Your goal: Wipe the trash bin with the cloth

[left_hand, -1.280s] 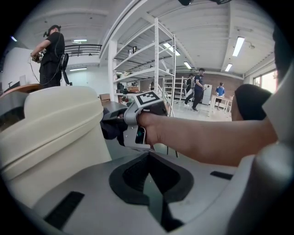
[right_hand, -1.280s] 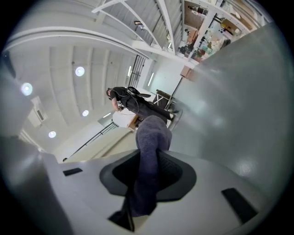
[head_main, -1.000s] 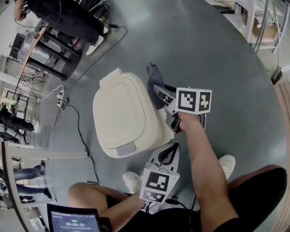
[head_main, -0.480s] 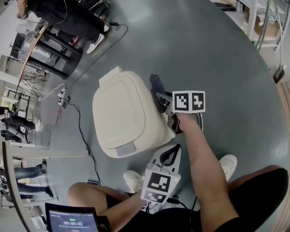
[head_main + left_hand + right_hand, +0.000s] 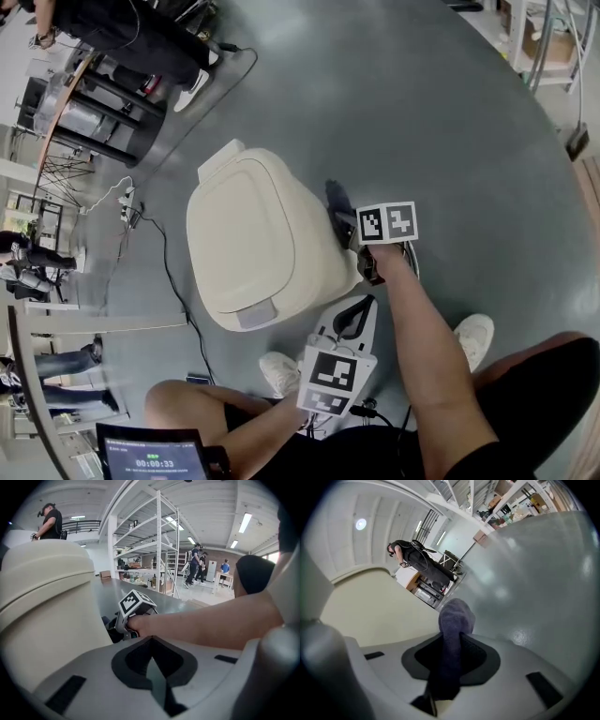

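Right gripper view — cloth [image 5: 452, 639] between jaws, beside bin [image 5: 375, 606]

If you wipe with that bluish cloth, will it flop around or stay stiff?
Probably floppy: the cloth bunches into a soft rounded lump where the right gripper pinches it. It is likely light, since one pinch holds it up. It should mould easily against the trash bin.

Screen [image 5: 155, 458], lower left of head view: timer reads 00:00:33. Nothing else legible.
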Available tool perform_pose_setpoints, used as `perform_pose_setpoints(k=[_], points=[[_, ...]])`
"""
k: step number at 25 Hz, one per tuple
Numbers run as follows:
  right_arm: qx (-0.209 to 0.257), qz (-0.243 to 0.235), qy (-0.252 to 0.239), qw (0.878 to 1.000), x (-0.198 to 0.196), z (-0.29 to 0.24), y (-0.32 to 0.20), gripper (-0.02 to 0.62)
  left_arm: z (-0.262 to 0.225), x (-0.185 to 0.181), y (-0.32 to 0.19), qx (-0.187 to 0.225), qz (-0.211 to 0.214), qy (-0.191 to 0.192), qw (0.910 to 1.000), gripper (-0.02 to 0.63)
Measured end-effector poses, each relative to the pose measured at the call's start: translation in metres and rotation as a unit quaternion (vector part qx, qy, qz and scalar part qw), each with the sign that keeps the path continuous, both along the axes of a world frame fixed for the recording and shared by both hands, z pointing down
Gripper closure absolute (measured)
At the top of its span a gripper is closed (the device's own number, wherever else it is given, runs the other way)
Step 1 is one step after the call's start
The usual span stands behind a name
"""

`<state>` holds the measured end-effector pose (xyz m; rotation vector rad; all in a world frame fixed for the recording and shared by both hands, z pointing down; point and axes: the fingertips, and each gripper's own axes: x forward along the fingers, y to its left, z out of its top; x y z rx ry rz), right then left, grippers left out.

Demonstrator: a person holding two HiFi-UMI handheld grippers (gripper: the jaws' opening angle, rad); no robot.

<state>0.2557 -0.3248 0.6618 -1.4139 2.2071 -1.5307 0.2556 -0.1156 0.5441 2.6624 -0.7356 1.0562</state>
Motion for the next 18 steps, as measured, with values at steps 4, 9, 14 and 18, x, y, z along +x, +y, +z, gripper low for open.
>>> perform_pose_setpoints(k=[4, 9, 14, 18], points=[[-0.033, 0.025, -0.046, 0.998, -0.002, 0.029, 0.011, 0.503, 0.005, 0.002, 0.003, -0.007, 0.004, -0.005, 1.0, 0.609], [-0.07, 0.006, -0.019, 0.997, -0.006, 0.066, 0.025, 0.503, 0.011, 0.005, 0.002, -0.01, 0.012, -0.012, 0.9998, 0.609], [-0.087, -0.01, 0.004, 0.996, -0.002, 0.079, 0.041, 0.503, 0.006, 0.011, 0.005, -0.01, 0.013, -0.004, 0.9999, 0.609], [-0.063, 0.002, -0.008, 0.998, -0.004, 0.064, 0.038, 0.503, -0.003, 0.013, 0.006, -0.01, 0.016, 0.01, 0.9998, 0.609]])
